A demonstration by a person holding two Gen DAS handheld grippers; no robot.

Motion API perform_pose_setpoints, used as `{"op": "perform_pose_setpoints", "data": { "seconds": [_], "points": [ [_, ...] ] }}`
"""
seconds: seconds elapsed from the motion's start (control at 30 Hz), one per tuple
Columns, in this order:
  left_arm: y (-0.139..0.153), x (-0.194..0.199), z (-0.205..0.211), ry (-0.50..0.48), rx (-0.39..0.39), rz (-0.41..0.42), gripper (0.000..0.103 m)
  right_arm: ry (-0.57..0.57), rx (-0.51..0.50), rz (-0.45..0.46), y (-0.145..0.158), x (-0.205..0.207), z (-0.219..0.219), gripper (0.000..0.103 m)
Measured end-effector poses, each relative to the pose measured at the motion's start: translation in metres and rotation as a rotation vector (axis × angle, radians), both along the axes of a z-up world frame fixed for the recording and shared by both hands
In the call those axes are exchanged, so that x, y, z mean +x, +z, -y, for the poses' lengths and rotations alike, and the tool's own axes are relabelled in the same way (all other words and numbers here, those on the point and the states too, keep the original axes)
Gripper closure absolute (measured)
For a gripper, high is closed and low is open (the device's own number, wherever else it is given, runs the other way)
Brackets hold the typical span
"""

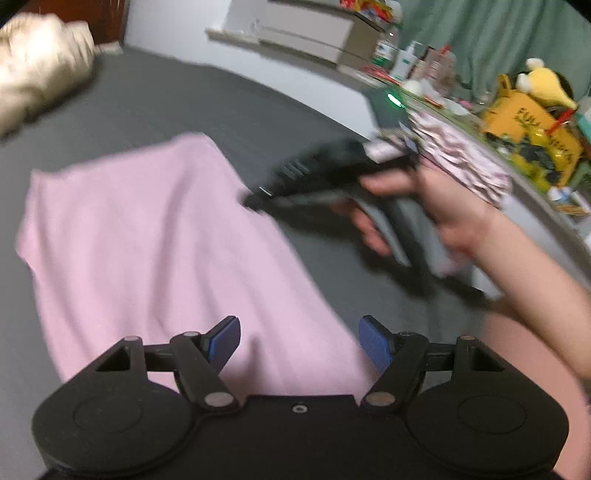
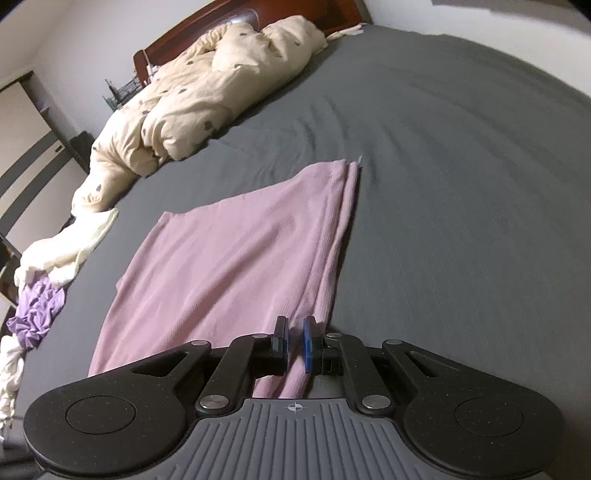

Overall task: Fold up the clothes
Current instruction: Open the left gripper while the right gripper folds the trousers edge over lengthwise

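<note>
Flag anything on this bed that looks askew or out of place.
The pink garment lies slanted, its right edge bunched into the right gripper. A purple garment and cream cloth sit crumpled at the bed's left edge.

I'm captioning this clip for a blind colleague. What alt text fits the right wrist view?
The right tongs pinch the near edge of a pink garment spread flat on a grey bed sheet. A crumpled cream duvet lies by the wooden headboard, with a purple garment at the left edge.
</note>
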State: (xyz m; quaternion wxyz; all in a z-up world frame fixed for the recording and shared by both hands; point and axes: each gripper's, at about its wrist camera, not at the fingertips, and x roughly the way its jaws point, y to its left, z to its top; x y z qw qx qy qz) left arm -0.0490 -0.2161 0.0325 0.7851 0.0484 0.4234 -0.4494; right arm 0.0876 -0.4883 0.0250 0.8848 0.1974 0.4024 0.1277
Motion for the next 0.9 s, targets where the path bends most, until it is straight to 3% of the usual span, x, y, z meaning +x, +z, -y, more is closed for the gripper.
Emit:
{"op": "perform_pose_setpoints", "data": {
  "seconds": [0.13,0.33,0.53,0.7,0.9],
  "points": [
    [-0.008,-0.030,0.009,0.015,-0.023,-0.035,0.033,-0.029,0.000,-0.001,0.003,-0.007,0.007,0.095],
    [-0.015,-0.055,0.019,0.037,0.014,0.022,0.033,-0.039,0.028,-0.044,0.001,-0.009,0.011,0.095],
    [-0.009,-0.060,0.019,0.065,0.031,0.092,0.034,-0.041,-0.085,-0.006,0.015,-0.021,0.029,0.095],
    [0.003,-0.055,0.009,0.071,-0.059,0.098,0.034,-0.094,-0.002,0.000,0.013,-0.036,0.055,0.095],
    [-0.016,-0.044,0.021,0.087,0.048,0.062,0.035,-0.039,-0.014,0.002,0.011,-0.044,0.052,0.095]
  ]
}}
